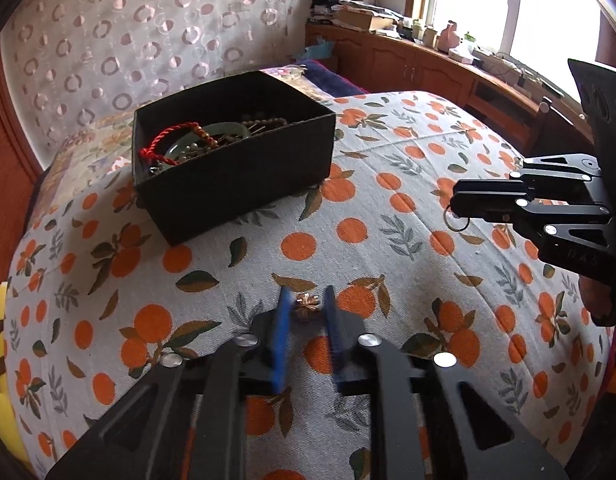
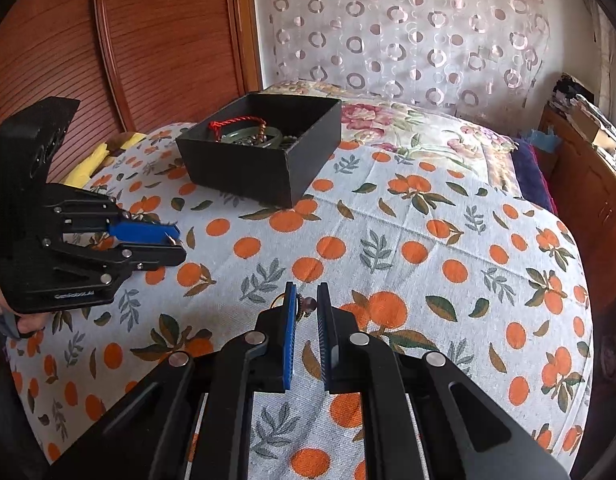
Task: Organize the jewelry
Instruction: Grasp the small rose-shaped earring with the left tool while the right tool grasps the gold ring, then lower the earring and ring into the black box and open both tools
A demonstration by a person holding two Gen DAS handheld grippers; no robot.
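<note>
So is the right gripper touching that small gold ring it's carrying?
Touching. The left wrist view shows the right gripper with jaws shut on the small gold ring, which hangs from its tips above the orange-print bedspread.

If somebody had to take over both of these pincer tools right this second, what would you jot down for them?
Left gripper: fingers either side of a small rose-gold piece on the orange-print bedspread; whether they pinch it yet is unclear.
Right gripper: shut on a small ring with a bead, held above the bedspread.
Black box: open, on the bedspread further back, already holding a red cord, a green bangle and beads.
Left to do: put both small pieces in the box.
</note>
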